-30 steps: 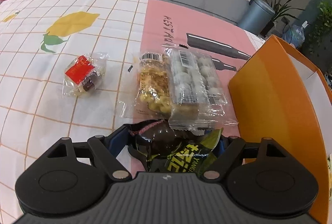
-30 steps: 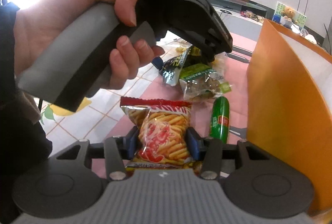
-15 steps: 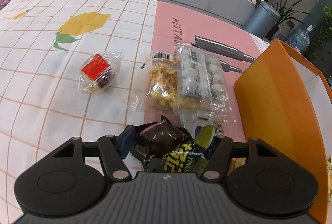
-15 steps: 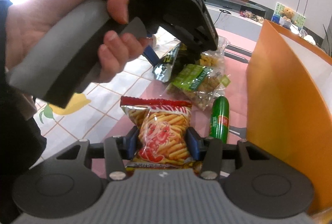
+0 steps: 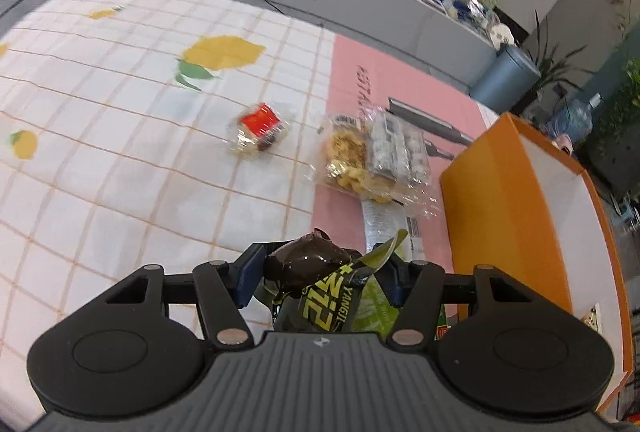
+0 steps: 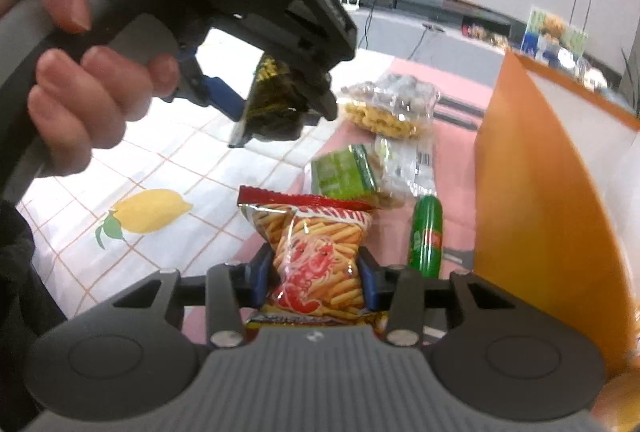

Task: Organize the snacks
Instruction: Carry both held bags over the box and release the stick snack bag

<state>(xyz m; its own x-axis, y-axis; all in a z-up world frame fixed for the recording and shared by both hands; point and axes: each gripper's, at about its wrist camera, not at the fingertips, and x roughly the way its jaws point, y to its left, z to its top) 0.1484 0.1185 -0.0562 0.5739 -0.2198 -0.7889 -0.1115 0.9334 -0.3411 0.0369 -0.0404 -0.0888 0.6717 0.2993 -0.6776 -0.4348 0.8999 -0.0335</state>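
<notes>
Gripping a dark snack packet (image 5: 316, 272) with yellow-green lettering, the left hand-held gripper (image 5: 320, 274) sits at the lower middle of the left wrist view, its jaws closing on the crumpled wrapper. In the right wrist view that packet hangs at the upper middle, clear of the table (image 5: 120, 160), and a hand (image 6: 80, 72) at the upper left grasps the gripper's grey handle. The right hand-held gripper (image 6: 316, 272) at the lower middle of its view has its blue pads against both sides of a red-topped bag of shrimp sticks (image 6: 316, 252), jaws closing on it. Beyond it lie a green packet (image 6: 344, 172), a green sausage stick (image 6: 426, 240) and clear bags of yellow puffs (image 6: 392, 104). An orange box (image 6: 540, 212) stands along the right edge. A small red-labelled packet (image 5: 260, 130) lies alone at the centre of the left wrist view.
</notes>
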